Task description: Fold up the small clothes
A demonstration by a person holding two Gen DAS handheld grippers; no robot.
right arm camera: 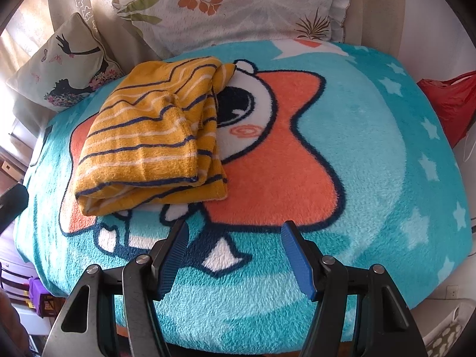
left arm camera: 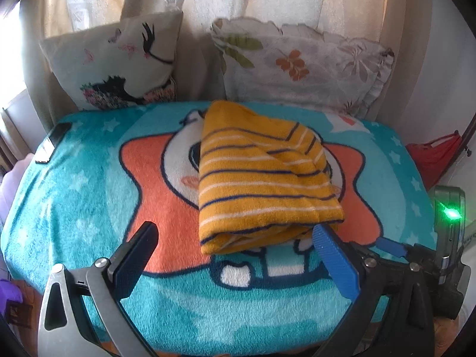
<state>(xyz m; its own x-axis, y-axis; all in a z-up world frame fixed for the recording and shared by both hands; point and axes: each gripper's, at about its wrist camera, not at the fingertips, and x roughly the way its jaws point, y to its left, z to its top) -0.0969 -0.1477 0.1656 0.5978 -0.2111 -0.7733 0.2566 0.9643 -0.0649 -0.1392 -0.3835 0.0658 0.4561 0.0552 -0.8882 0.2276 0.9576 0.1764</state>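
Observation:
A small yellow garment with navy and white stripes lies folded into a thick bundle on the teal cartoon blanket. It also shows in the right wrist view, at the left of the blanket. My left gripper is open and empty, just in front of the garment's near edge. Its right finger is close to the garment's near right corner. My right gripper is open and empty, to the right of and in front of the garment. The right gripper's body shows at the lower right of the left wrist view.
Two printed cushions lean against the curtain behind the blanket. A dark phone lies at the blanket's far left corner. A red bag hangs off the right side. The blanket drops off at the near edge.

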